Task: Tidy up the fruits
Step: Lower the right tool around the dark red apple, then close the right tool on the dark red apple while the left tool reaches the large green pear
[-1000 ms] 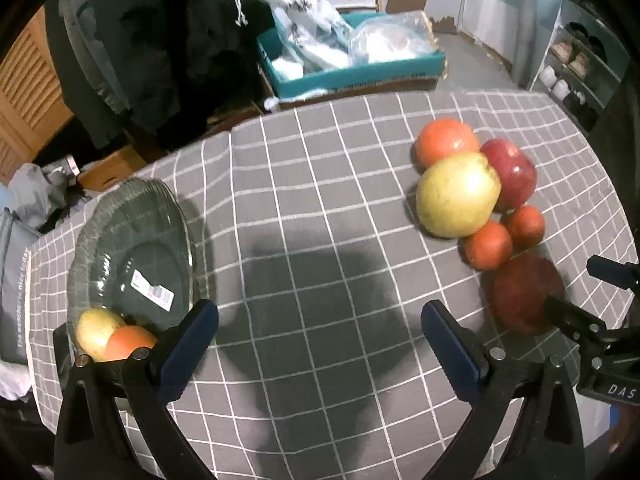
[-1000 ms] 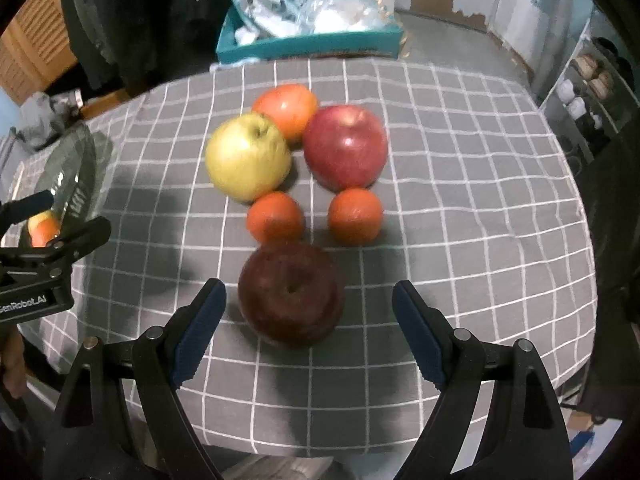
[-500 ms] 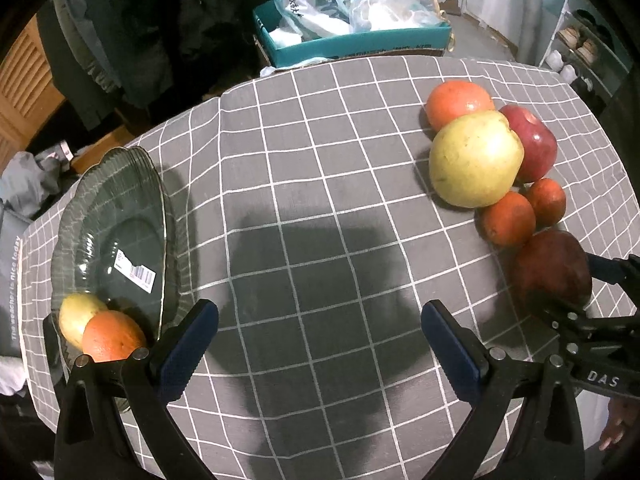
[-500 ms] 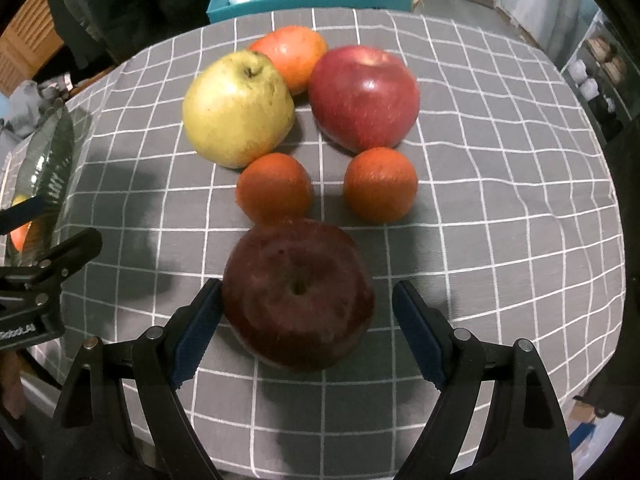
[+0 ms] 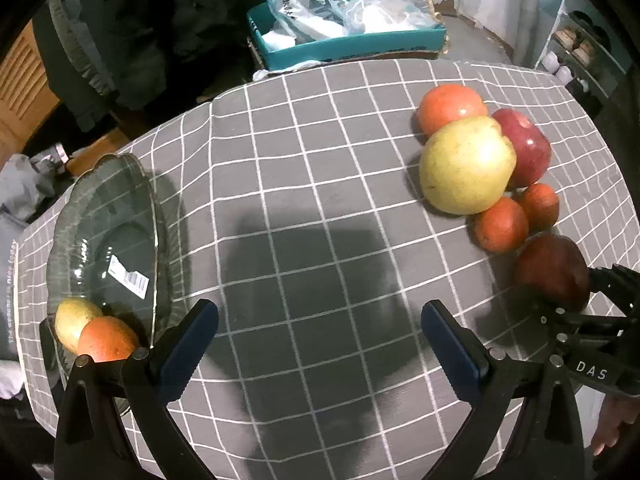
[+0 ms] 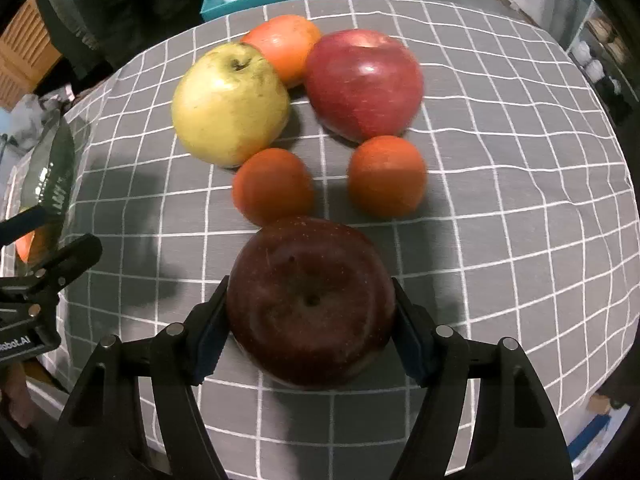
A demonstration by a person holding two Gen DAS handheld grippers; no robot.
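A dark red apple (image 6: 312, 304) rests on the grey checked cloth, and my right gripper (image 6: 310, 292) is closing its jaws around it, both blue pads touching its sides. From the left wrist view that apple (image 5: 552, 272) shows in the right gripper (image 5: 576, 300) at the far right. Behind it lie two small oranges (image 6: 274, 186), a yellow-green apple (image 6: 230, 104), a red apple (image 6: 364, 84) and an orange fruit (image 6: 284, 48). My left gripper (image 5: 318, 312) hangs open over bare cloth. At the left, a glass bowl (image 5: 104, 208) holds a yellow fruit (image 5: 74, 322) and an orange one (image 5: 106, 338).
A teal box (image 5: 348, 40) stuffed with plastic bags stands beyond the table's far edge, next to dark clothing. Shelves stand at the far right. The round table's edge curves close behind the fruit group and near the bowl.
The right gripper sank over the dark red apple and its jaws narrowed until the pads met the fruit. The left gripper stayed open, roughly where it was.
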